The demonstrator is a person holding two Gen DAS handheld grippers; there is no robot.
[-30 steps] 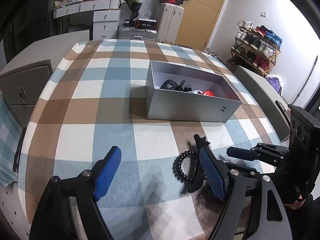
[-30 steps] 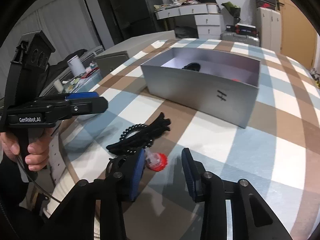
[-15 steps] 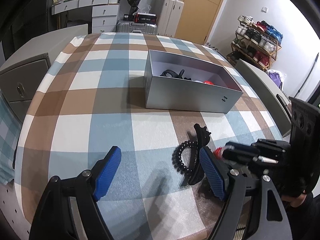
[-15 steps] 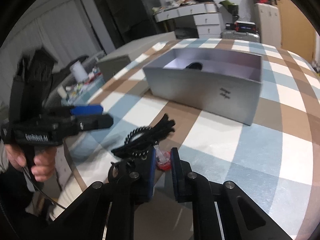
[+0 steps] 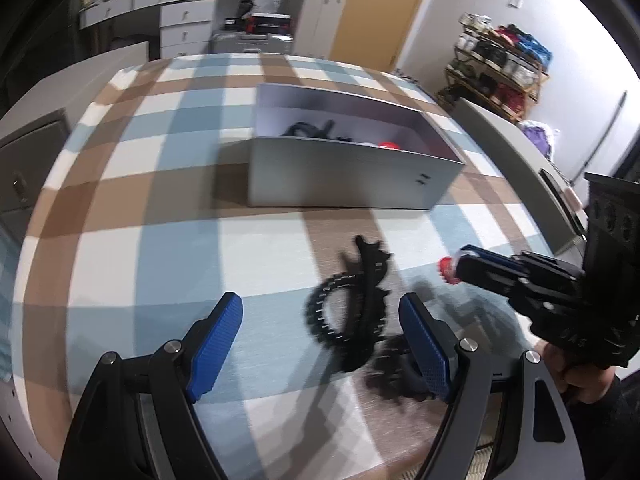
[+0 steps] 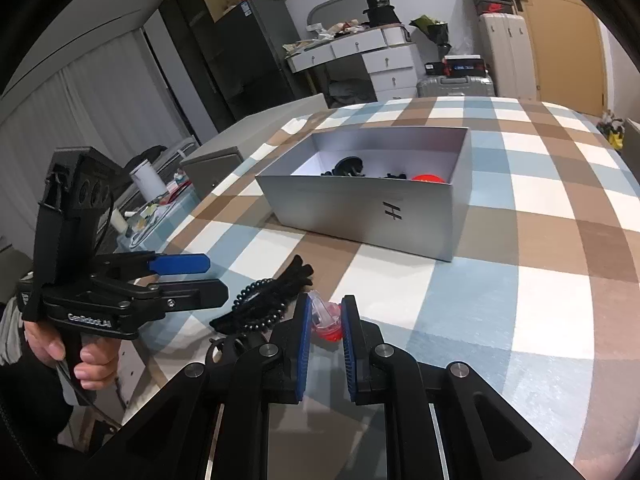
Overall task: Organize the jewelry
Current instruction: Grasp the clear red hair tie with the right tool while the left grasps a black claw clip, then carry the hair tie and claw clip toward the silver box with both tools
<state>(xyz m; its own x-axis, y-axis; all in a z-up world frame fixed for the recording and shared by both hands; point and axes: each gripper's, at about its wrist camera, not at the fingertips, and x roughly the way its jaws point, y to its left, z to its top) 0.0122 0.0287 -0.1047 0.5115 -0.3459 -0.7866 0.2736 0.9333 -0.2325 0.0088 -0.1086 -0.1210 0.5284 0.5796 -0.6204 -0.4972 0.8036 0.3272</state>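
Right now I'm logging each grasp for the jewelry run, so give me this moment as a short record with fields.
right gripper: shut on red and clear piece, lifted off the cloth
left gripper: open, holding nothing
on tablecloth: black bead bracelet, black claw clip
silver box: open, holds dark items and something red

"GenRobot.AI" in white on left gripper (image 6: 191, 280) body. Dark "H"-like logo on front wall of silver box (image 6: 394, 211); same mark, small and blurred, on box in left view. Nothing else legible.
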